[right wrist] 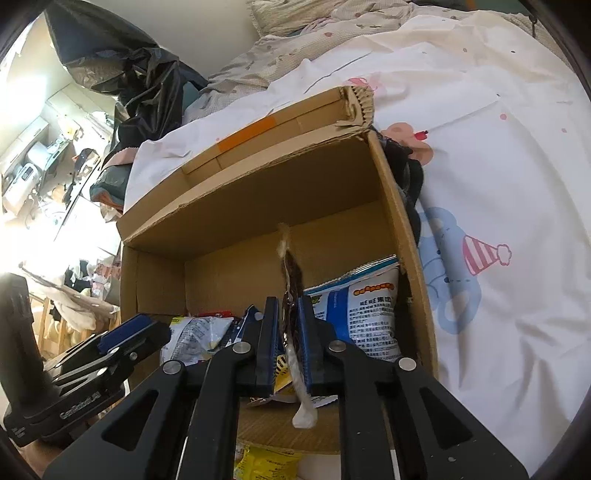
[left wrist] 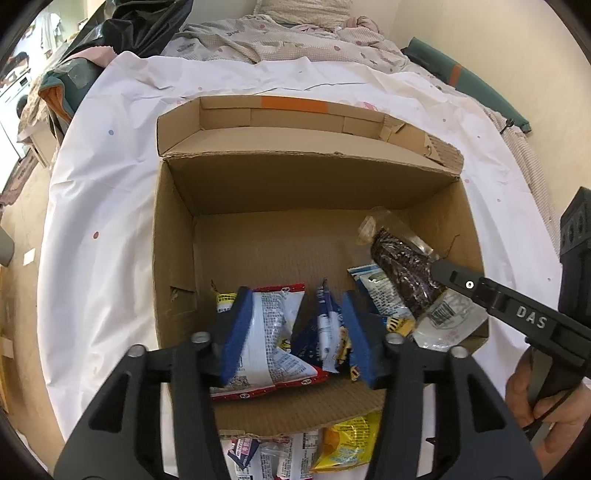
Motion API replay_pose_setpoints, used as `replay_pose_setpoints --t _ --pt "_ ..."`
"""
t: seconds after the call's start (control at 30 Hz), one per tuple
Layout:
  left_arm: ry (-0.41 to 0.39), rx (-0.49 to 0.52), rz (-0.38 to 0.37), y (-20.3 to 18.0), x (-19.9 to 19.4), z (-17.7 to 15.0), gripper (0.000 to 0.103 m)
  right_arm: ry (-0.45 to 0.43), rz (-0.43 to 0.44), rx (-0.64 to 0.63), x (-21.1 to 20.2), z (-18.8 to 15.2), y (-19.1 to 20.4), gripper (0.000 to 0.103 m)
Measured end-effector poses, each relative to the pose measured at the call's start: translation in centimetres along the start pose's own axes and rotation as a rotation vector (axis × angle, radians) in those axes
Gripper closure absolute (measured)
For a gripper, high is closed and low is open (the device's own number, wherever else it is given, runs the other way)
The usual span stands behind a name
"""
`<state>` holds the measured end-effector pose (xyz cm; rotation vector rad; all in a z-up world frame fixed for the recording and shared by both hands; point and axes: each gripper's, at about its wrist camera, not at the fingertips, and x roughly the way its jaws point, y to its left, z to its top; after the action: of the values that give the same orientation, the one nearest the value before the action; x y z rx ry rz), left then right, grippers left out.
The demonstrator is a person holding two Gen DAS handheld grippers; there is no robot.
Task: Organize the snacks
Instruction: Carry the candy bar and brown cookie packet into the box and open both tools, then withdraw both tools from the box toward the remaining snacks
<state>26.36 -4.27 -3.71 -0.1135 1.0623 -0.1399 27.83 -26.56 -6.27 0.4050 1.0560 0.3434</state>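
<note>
- Nearest the left camera, a yellow packet (left wrist: pixel 347 446) and several white-and-red packets (left wrist: pixel 273 458) lay on the white sheet (left wrist: pixel 110 192), just outside the near wall of the cardboard box (left wrist: pixel 173 229).
- The left gripper (left wrist: pixel 297 332) hung over the near end of the box with its jaws apart; its blue pads (left wrist: pixel 236 332) pressed on nothing.
- Between and below those jaws lay a red-edged white packet (left wrist: pixel 266 350) and a dark blue packet (left wrist: pixel 321 332), both resting on the box floor.
- A hand (left wrist: pixel 543 406) at the right edge gripped the handle of the right gripper (right wrist: pixel 290 343).
- The right gripper's jaws were clamped on a clear bag of dark snack (right wrist: pixel 291 284), held edge-on in the right view, its white sealed end (right wrist: pixel 303 413) hanging out below the pads.
- In the left view that bag (left wrist: pixel 402 269) sat over the right side of the box, above a blue-and-white packet (left wrist: pixel 380 291).
- That blue-and-white packet (right wrist: pixel 362 314) leaned against the right wall of the box.
- The far half of the box floor was bare cardboard.
- The far flap (left wrist: pixel 273 114) stood open, with a strip of orange tape (left wrist: pixel 293 105) on it.
- Beyond the box, the sheet gave way to rumpled bedding (left wrist: pixel 280 40) and a black plastic bag (left wrist: pixel 147 26).
</note>
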Motion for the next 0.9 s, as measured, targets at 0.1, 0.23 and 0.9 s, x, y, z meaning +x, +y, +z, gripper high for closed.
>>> replay_pose_setpoints --t 0.1,0.23,0.9 --pt "-0.033 -0.009 0.008 0.2 -0.6 0.0 0.03 0.007 -0.031 -0.004 0.0 0.2 0.0 0.08" --pt "-0.058 -0.021 0.013 0.4 -1.1 0.1 0.025 -0.041 -0.057 -0.001 -0.8 0.1 0.0 0.026" --pt "-0.112 -0.031 0.009 1.3 -3.8 -1.2 0.025 -0.182 -0.092 -0.084 -5.9 -0.7 1.5 0.015"
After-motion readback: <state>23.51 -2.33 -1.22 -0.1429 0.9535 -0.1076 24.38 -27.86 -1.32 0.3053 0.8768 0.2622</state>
